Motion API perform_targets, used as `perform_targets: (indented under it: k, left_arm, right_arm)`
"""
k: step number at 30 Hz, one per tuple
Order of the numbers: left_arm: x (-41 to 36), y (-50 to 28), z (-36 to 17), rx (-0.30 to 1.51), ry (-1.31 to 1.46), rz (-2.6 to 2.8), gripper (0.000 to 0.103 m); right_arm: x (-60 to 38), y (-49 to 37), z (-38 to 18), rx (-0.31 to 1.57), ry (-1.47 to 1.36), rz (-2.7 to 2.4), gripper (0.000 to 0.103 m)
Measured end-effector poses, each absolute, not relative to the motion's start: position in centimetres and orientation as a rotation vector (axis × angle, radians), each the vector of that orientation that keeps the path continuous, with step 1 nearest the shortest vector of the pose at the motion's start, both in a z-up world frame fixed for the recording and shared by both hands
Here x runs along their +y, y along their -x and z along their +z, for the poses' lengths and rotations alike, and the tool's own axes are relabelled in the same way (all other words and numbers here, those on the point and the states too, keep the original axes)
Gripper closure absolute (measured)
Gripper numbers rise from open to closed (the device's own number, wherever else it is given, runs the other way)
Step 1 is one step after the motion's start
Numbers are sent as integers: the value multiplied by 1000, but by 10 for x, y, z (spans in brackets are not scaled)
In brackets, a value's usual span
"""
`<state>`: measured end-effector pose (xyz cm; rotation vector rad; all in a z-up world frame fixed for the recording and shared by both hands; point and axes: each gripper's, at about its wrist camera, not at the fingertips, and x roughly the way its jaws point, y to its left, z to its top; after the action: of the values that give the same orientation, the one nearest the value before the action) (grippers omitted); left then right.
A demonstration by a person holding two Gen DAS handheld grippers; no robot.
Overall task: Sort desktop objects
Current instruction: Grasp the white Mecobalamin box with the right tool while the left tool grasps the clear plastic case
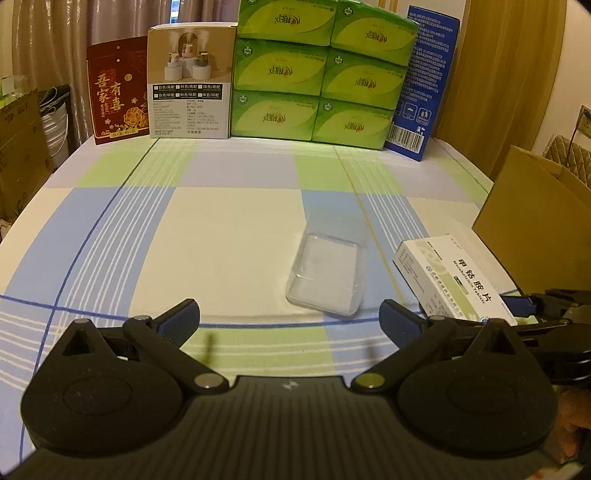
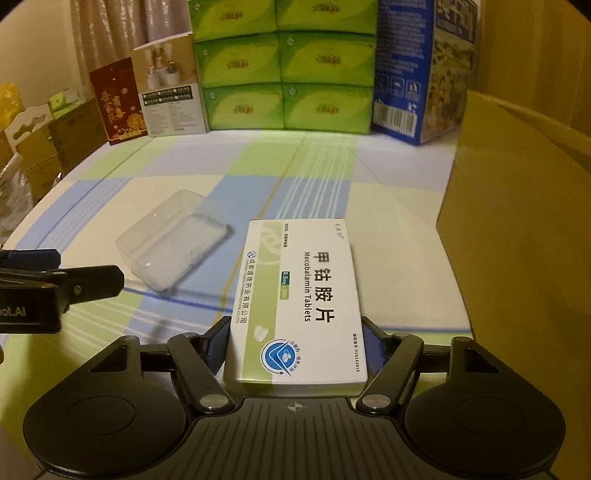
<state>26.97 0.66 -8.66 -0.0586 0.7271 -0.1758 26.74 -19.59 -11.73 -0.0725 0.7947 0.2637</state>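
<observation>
Checked tablecloth [image 1: 229, 221] over the table: blocks of pale blue, green and cream, thin blue and white lines, laid flat. Beige curtains [image 1: 55, 26] behind, yellow curtain [image 1: 517, 74] at far right. Cardboard cartons [image 2: 33, 155] stacked off the left edge of the table.

Along the back edge, left to right: red gift bag [image 1: 118, 90] with gold characters, white humidifier box [image 1: 190, 81], green tissue packs [image 1: 317, 70] stacked three high in two columns, tall blue carton [image 1: 424, 85] with barcode. All upright, touching or just beside each other.

Open brown cardboard box [image 2: 517, 240] at the right side of the table, near wall standing tall and close beside the right gripper's path.

Clear plastic case [image 1: 327, 273] lying on the cloth mid-table, ahead of the left gripper and to the left of the tablet box; apart from both.

Left gripper [image 1: 290, 319]: fingers spread wide, nothing between them, low over the cloth near the front edge.

Right gripper [image 2: 295, 345]: fingers pressed against both long sides of a white and green tablet box [image 2: 301, 295], label up, long axis pointing away. Box lifted or resting on cloth: cannot tell.
</observation>
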Motion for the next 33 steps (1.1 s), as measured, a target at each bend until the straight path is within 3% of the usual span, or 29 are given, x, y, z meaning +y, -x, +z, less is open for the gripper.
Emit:
perform_targets:
  k: [10,17,24,27,33]
  left_arm:
    - [-19,-290,-95,662,-94,-245,4]
    - [-36,-307,-108,669,-137,-276,12]
    - [-36,-315,-112,670,-126,-264,30]
    - [-37,-317,-112,666,-121,-279,31]
    - [-39,-319,-115,665,-117,-278,35]
  right_arm:
    - [-210,-286,-122,782,47,234,35]
    - [-211,-286,-126,758,57,254,35]
    - [-207,-292,-130,742,108,264,32]
    - [-208,-296,-131,739,103,256,27]
    - [-211,-305,-133,724,92,256,25]
